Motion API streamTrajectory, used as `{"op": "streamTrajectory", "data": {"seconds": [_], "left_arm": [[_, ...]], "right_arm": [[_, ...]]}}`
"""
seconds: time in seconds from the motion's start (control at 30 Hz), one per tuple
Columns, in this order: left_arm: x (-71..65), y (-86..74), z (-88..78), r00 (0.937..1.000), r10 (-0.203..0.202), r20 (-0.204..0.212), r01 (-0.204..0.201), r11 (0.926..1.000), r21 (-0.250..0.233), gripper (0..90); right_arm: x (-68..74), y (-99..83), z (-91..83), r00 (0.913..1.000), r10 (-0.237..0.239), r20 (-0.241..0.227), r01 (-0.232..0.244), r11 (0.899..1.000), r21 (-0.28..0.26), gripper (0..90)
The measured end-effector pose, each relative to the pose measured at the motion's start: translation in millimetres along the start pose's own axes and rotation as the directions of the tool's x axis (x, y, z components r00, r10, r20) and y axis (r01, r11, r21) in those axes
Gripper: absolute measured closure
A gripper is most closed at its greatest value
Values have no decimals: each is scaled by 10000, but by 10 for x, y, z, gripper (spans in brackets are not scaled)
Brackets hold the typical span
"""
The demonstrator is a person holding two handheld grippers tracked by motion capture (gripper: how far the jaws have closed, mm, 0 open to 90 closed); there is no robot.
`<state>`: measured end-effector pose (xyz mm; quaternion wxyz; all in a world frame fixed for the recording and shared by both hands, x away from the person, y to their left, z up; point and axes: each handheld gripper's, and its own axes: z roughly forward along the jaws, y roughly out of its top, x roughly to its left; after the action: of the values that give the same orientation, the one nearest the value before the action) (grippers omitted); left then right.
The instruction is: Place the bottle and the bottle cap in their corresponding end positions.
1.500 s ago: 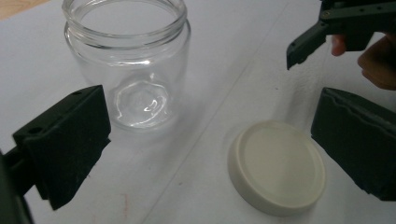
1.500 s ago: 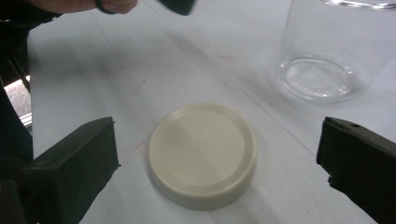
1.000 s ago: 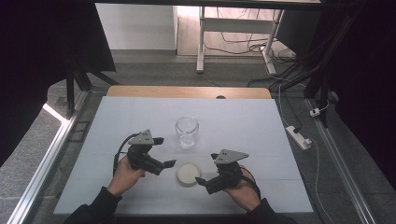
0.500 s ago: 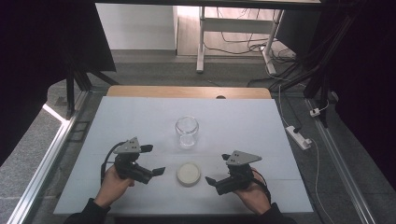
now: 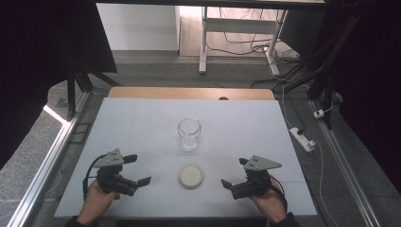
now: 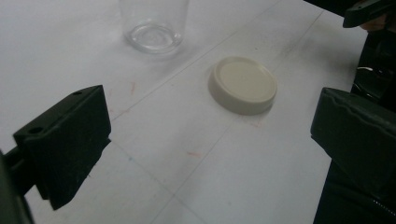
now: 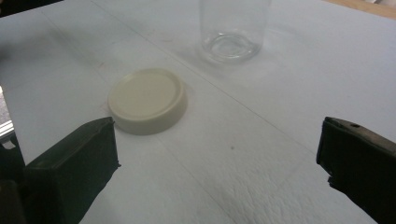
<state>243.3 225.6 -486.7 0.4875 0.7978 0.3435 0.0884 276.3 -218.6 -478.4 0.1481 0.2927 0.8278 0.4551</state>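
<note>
One table (image 5: 142,123) carries one clear glass jar (image 5: 189,134) and one cream lid (image 5: 191,176). Two hand-held grippers are over it: a left hand-held gripper (image 5: 137,169) and a right hand-held gripper (image 5: 232,172). One power strip (image 5: 301,138) lies on the floor.

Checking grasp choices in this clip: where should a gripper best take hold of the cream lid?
Probably across its rim, from above. The lid lies flat on the table, a low round disc with short sloping sides, so jaws straddling its width would likely hold best.
</note>
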Motion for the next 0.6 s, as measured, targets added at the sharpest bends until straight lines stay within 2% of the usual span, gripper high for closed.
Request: {"op": "streamTrajectory", "data": {"seconds": [0.37,0.6], "left_arm": [[-3,-246,-278,9971,-388,-649,388,9992,-22,0],[15,-402,-449,9908,-833,-1071,813,9964,-229,0]], "right_arm": [[-93,-163,-237,9967,357,733,-359,9994,13,0],[-151,-287,-405,9908,694,1162,-696,9976,-20,0]]}}
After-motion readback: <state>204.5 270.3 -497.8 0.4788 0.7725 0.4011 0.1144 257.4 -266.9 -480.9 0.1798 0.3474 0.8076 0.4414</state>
